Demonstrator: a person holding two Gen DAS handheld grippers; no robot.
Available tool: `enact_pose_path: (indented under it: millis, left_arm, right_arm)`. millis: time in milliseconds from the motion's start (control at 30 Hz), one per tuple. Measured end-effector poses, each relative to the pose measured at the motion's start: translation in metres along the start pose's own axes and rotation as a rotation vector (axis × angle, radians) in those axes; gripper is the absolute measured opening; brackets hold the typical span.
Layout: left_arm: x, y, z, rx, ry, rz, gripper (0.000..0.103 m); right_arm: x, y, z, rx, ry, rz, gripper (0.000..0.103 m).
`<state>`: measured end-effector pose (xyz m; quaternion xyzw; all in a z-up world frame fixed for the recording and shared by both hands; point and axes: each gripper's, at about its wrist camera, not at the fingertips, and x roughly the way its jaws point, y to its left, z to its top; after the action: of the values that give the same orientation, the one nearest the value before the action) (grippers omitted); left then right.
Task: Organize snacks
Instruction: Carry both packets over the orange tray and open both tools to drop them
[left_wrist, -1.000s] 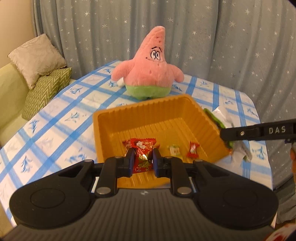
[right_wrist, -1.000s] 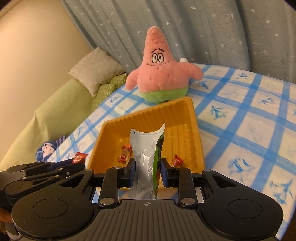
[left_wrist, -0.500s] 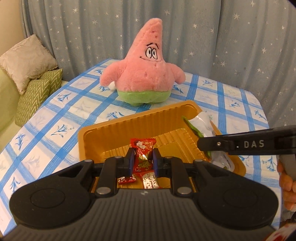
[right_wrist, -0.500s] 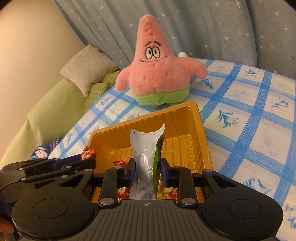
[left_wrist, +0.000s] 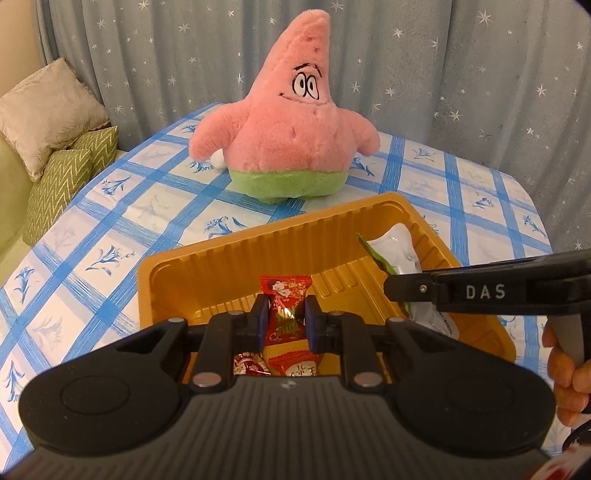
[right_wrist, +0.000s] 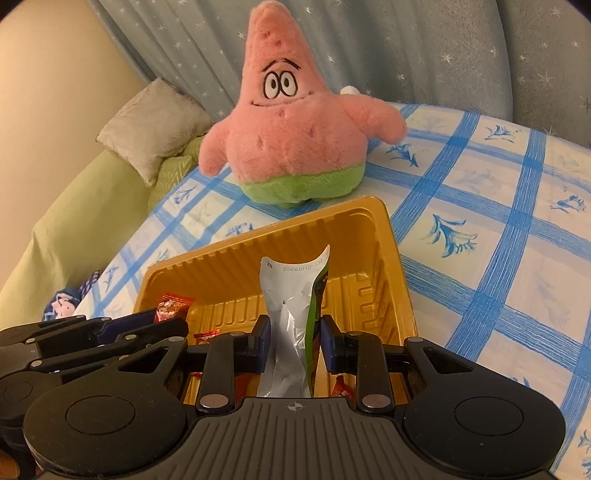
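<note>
An orange plastic tray (left_wrist: 207, 258) (right_wrist: 369, 236) sits on the checked tablecloth in front of a pink plush star. My left gripper (left_wrist: 282, 314) is shut on a red candy wrapper (left_wrist: 284, 299) and hangs over the tray's near half. My right gripper (right_wrist: 293, 336) is shut on a silver and green snack pouch (right_wrist: 291, 295), also over the tray. In the left wrist view the pouch (left_wrist: 395, 247) shows at the tray's right side, under the right gripper's black finger (left_wrist: 480, 291). Small red candies (left_wrist: 251, 363) lie on the tray floor.
The pink plush star (left_wrist: 288, 136) (right_wrist: 288, 125) stands just behind the tray. A green sofa with cushions (left_wrist: 55, 140) borders the table on the left. A starry grey curtain (left_wrist: 443, 74) hangs behind. A hand (left_wrist: 565, 373) holds the right gripper's handle.
Both grippers moved forward and down over the tray, still holding their snacks. The tray and plush star loom larger and closer in both views.
</note>
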<state>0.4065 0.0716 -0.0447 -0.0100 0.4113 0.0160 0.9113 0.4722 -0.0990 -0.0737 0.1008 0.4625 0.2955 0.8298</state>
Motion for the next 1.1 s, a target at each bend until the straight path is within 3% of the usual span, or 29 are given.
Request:
enact_pose_path:
  millis: [433,600,1100]
  left_arm:
    - [0.009,0.000,-0.003,-0.001,0.011,-0.014,0.018]
    - [0.009,0.000,-0.005,-0.002,0.016,-0.019,0.018]
    - [0.013,0.005,-0.006,0.000,0.024,-0.010,0.018]
  right_arm:
    - [0.013,0.000,0.001,-0.027,0.001,-0.017,0.030]
    - [0.010,-0.005,0.002,-0.003,-0.008,0.000,0.042]
    - [-0.002,-0.009,-0.007,-0.018,0.004,0.014,0.043]
